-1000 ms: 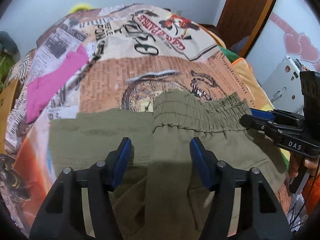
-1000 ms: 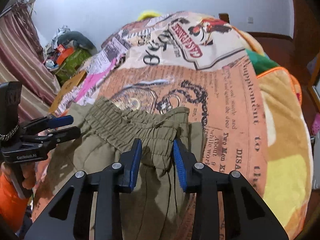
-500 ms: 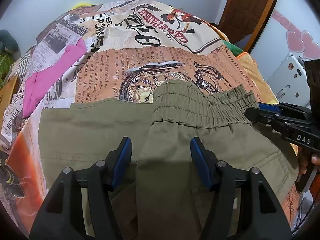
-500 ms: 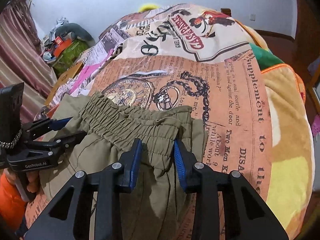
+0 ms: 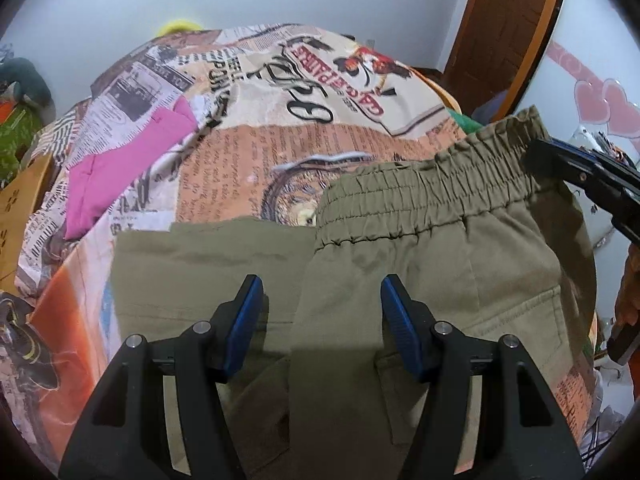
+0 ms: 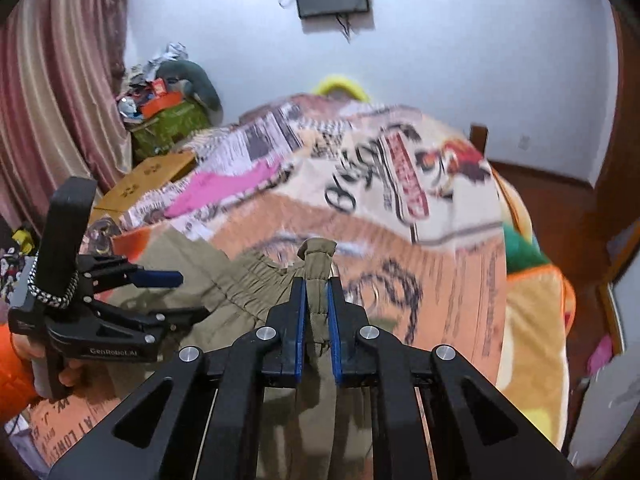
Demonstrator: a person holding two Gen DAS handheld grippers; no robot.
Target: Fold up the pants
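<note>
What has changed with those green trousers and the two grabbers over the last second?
The right gripper has just been closing its jaws and is now shut on the elastic waistband of the olive pants, and it has lifted that end off the printed bedspread. The left gripper stays open above the pants, gripping nothing. The pink cloth has not moved.

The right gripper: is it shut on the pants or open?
Shut on the pants. The right gripper has just closed; its blue pads pinch a bunch of the olive waistband.
</note>
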